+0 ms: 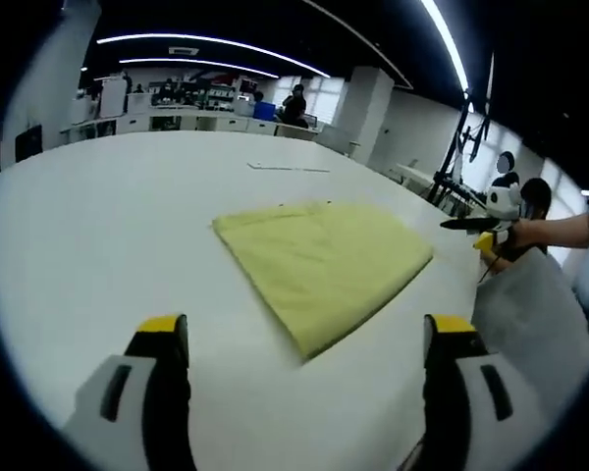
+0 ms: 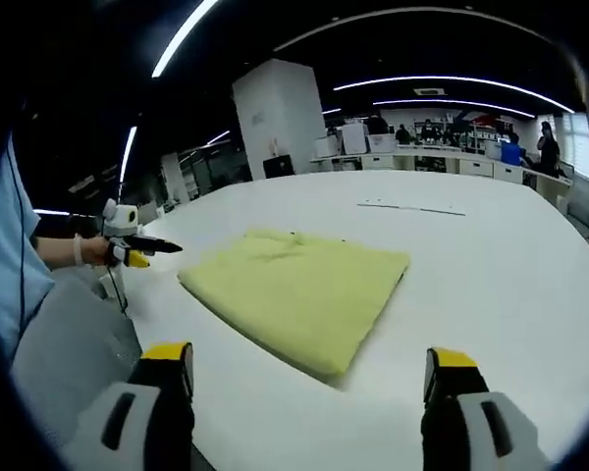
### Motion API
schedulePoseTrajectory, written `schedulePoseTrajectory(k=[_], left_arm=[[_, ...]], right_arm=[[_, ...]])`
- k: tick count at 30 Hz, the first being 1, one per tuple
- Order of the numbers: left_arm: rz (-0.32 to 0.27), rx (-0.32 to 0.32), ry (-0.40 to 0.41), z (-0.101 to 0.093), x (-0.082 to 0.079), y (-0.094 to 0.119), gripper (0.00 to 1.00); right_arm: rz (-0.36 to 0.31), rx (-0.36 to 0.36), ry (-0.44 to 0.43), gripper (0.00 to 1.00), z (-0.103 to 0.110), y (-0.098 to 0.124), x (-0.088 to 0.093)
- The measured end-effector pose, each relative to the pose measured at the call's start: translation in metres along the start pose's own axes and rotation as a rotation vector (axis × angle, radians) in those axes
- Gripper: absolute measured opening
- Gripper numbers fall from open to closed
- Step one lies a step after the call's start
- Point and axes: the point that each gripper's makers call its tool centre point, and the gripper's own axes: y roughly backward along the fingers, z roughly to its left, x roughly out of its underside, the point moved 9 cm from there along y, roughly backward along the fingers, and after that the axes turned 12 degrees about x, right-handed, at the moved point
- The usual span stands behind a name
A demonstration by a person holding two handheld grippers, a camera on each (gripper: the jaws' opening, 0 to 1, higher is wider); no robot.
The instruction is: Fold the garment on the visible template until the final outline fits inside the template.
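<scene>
A broad white table (image 1: 128, 226) takes up most of the room in front of the person, with desks, shelves and a few people far off at the back under long ceiling lights. Near the middle of the table lies the yellow garment (image 1: 324, 260), folded flat into a rough four-sided shape, one corner pointing toward the near edge; in the right gripper view the same garment (image 2: 299, 294) sits just ahead of the jaws. A thin line marking (image 1: 290, 168) shows on the tabletop farther back, well apart from the cloth.

The left gripper (image 1: 309, 343) hangs above the near part of the table, jaws spread wide, holding nothing and touching nothing. The right gripper (image 2: 309, 368) is likewise spread wide and empty, short of the garment's near corner. Each gripper also appears small at the table's edge in the other's view, held in a hand (image 2: 90, 250).
</scene>
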Motion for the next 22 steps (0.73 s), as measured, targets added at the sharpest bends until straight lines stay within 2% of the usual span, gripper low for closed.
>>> schedulePoseTrajectory(k=[2,4,8,9,11,13,16,20,22], left_arm=[[-0.002,0.002,0.001,-0.001,-0.001,0.001,0.96],[0.018,0.004,-0.004,-0.002,-0.002,0.001,0.96],[0.018,-0.011,0.003,-0.001,-0.007,0.001,0.97],[0.009,-0.013,0.000,-0.004,-0.009,0.001,0.97],[0.005,-0.014,-0.003,-0.007,-0.011,0.000,0.97],[0.002,-0.018,-0.008,-0.010,-0.012,-0.003,0.96],[-0.011,-0.022,-0.007,-0.014,-0.013,-0.005,0.95],[-0.032,-0.037,-0.002,-0.021,-0.015,-0.004,0.94],[-0.039,-0.042,-0.003,-0.024,-0.016,-0.002,0.94]], right_arm=[[0.002,0.015,0.017,0.98,0.003,-0.006,-0.001],[-0.040,0.030,0.020,0.98,0.007,-0.008,-0.004],[-0.063,0.073,0.010,0.98,0.008,-0.008,-0.003],[-0.059,0.072,0.035,0.98,0.008,-0.007,-0.003],[-0.045,0.123,0.071,0.97,0.002,-0.006,-0.004],[-0.093,0.135,0.082,0.98,0.002,-0.005,-0.008],[-0.070,0.168,0.117,0.96,-0.001,-0.004,-0.005],[-0.060,0.178,0.168,0.95,0.001,-0.007,-0.006],[-0.078,0.156,0.196,0.95,0.005,-0.008,-0.008]])
